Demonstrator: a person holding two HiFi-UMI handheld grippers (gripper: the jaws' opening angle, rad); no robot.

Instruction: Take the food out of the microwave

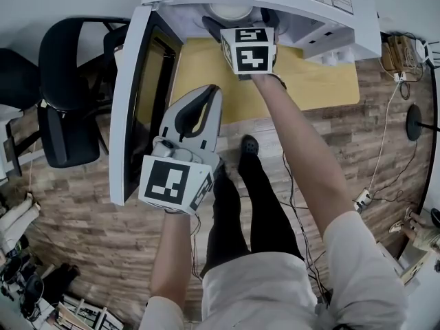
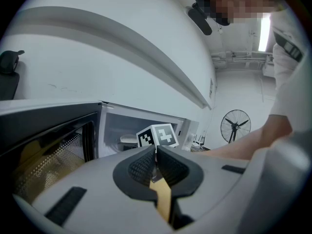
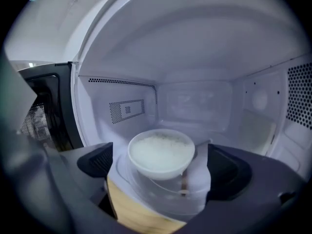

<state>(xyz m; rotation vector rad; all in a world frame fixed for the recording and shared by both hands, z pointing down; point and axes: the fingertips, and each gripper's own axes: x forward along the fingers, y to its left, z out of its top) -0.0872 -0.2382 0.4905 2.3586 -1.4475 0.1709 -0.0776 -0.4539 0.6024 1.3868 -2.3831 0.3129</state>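
Right gripper view: white bowl [image 3: 161, 152] sits on the glass turntable [image 3: 163, 196] inside the microwave [image 3: 195, 57], near the front of the cavity. Bowl filled close to the rim with white, grainy food [image 3: 160, 150], looks like rice. Nothing else in the cavity.

Right hand-held gripper [image 3: 161, 165]: jaws spread wide, one on each side of the bowl, both pads clear of its wall. No grip on it.

Head view: microwave door [image 1: 137, 102] swung fully out to the left. Oven stands on a yellow surface [image 1: 309, 81]. Right arm [image 1: 302, 150] stretched straight forward, forearm bare, marker cube at the cavity mouth, jaw tips inside.

Left hand-held gripper [image 1: 206, 91]: held low and back from the oven, just beside the open door, pointing toward the opening. Left gripper view shows the jaws closed tip to tip with nothing between them. Left forearm [image 1: 172, 253] runs nearly straight up the frame from the body.

Person stands on a wood-pattern floor [image 1: 82, 225]; black chair [image 1: 62, 95] left of the door.
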